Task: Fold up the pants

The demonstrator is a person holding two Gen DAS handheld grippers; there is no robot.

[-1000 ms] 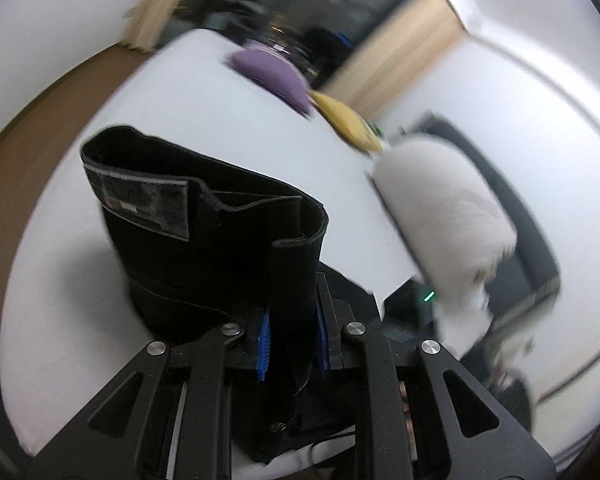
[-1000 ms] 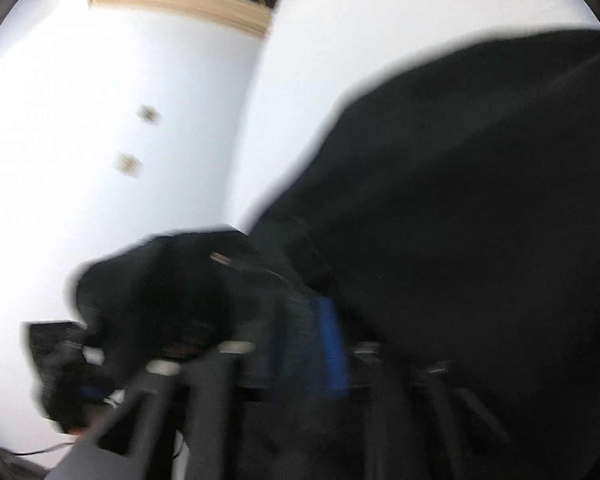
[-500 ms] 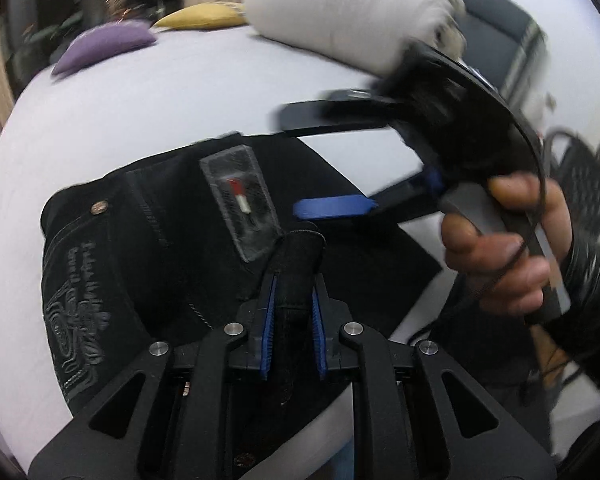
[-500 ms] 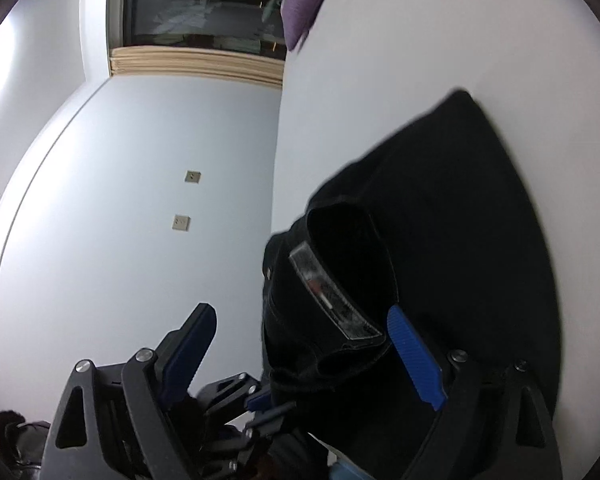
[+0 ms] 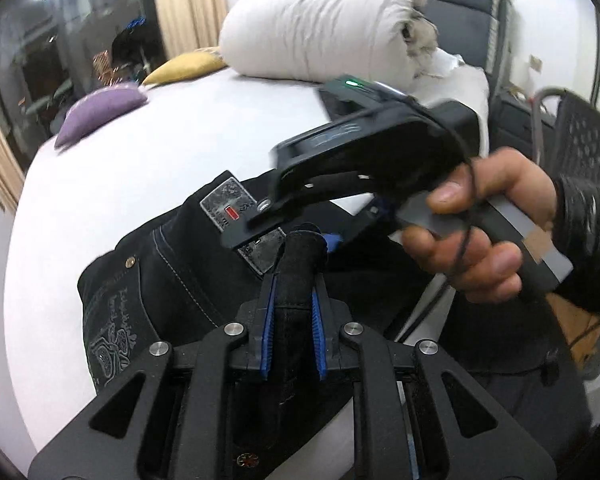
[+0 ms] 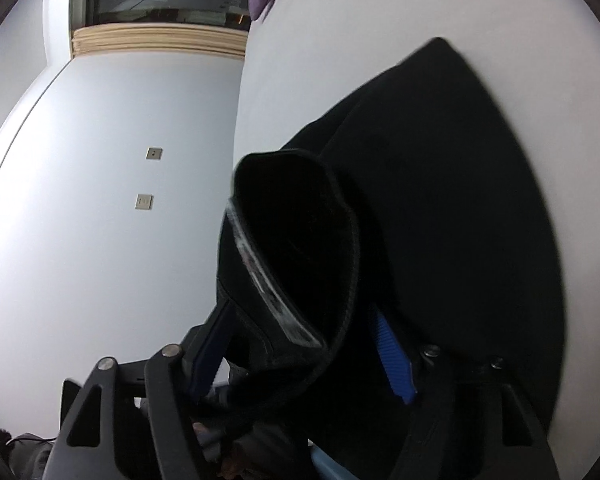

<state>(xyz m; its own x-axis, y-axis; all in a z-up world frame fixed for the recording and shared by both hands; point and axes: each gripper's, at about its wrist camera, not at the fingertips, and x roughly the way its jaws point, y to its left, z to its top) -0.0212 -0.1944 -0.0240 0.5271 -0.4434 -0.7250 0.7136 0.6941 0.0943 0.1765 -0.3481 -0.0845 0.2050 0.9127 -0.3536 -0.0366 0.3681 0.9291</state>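
Observation:
Black pants [image 5: 148, 280] lie folded on a white bed [image 5: 140, 152], waistband with a grey label patch [image 5: 236, 216] toward the middle. My left gripper [image 5: 294, 312] is shut on a raised fold of the waistband. My right gripper [image 5: 300, 216] comes in from the right, held in a hand, with its fingers apart around the waistband next to the label. In the right wrist view the jaws of my right gripper [image 6: 304, 344] stand wide on either side of the looped waistband [image 6: 300, 248], not closed on it.
A purple cushion [image 5: 100, 112] and a yellow cushion [image 5: 184, 68] lie at the bed's far end. A rolled white duvet [image 5: 320, 24] rests behind. A dark chair [image 5: 580, 140] stands at the right. A white wall [image 6: 100, 200] is left of the bed.
My right gripper opened, letting go of the pants, and has moved in around the waistband by the label. My left gripper lowered the waistband onto the bed and still holds it.

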